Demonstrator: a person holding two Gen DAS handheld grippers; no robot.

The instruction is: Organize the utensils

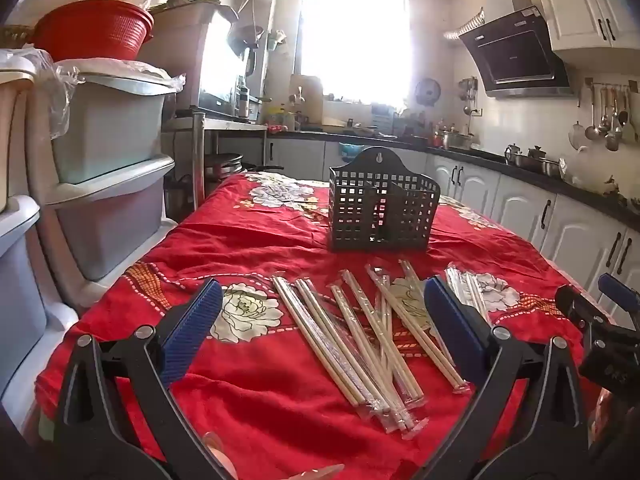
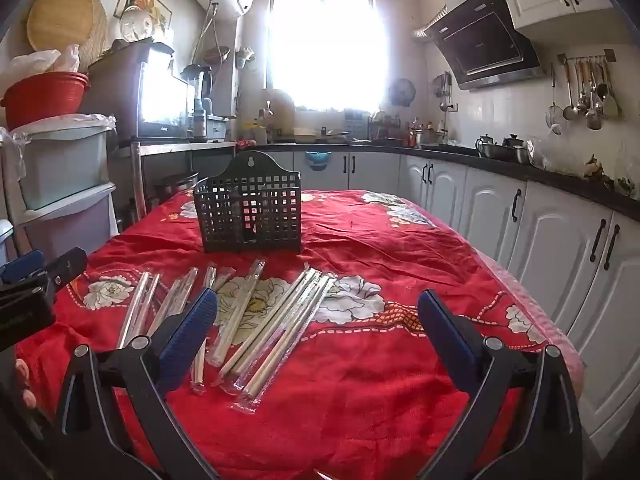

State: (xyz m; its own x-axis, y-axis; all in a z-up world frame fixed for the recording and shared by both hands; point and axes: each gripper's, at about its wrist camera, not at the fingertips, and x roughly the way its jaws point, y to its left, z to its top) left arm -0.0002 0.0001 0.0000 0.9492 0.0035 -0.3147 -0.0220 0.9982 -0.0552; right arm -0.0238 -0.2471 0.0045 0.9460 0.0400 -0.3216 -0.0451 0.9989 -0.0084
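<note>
Several pairs of wooden chopsticks in clear wrappers lie scattered on the red flowered tablecloth. They also show in the right wrist view. A dark grid utensil holder stands upright behind them, and shows in the right wrist view too. My left gripper is open and empty, held above the chopsticks. My right gripper is open and empty, above the cloth just right of the pile. The right gripper shows at the left view's edge.
Stacked plastic drawers with a red basket stand left of the table. White kitchen cabinets and a dark counter run along the right. The table's right edge is close to the cabinets.
</note>
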